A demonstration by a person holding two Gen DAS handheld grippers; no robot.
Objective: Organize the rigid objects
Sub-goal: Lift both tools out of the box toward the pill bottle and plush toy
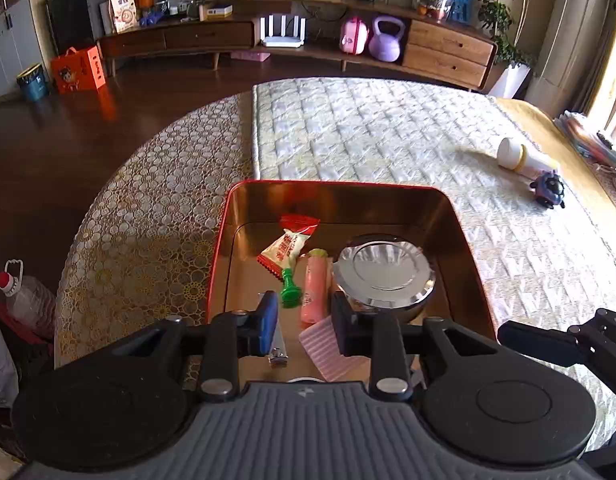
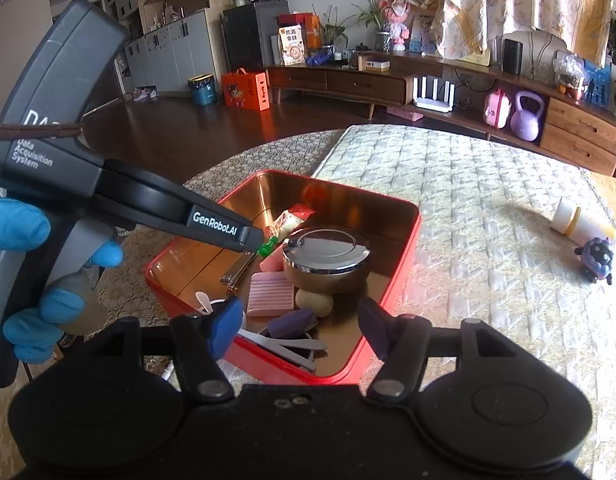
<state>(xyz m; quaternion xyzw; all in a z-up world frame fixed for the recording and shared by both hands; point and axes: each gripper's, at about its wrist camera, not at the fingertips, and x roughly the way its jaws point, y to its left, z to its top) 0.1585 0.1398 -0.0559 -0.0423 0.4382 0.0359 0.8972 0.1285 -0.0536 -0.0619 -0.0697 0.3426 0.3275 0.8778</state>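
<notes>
I am looking down both grippers at a red tin box (image 1: 217,264) with a shiny gold inside, sitting on the table where a patterned lace cloth (image 1: 147,216) is meeting a quilted pad (image 1: 388,136).

My left gripper (image 1: 303,322) is hovering over the near end of the box with its jaws standing a little apart and nothing pressed between them. Directly under it a nail clipper (image 1: 277,354) and a ribbed pink block (image 1: 332,354) are lying on the box floor. Further in I am seeing a red-and-white candy wrapper (image 1: 285,250), a small green piece (image 1: 289,290) and a pink tube (image 1: 314,292) lying side by side, with a round chrome-lidded tin (image 1: 384,276) just to their right.

My right gripper (image 2: 299,330) is hanging over the near right corner of the box with its jaws spread wide, and they are holding nothing. From this view the round tin is sitting on top of a beige rounded lump (image 2: 314,302), and a dark purple block (image 2: 293,324) is lying just in front of the pink block. A gloved hand (image 2: 35,276) in blue is holding the left gripper's handle at the left of this view, its fingers reaching over the box.

Outside the box, on the quilted pad well off to the right, a white bottle (image 1: 522,156) with a yellow band is lying on its side, and a small blue toy figure (image 1: 548,192) is standing just beside it.
</notes>
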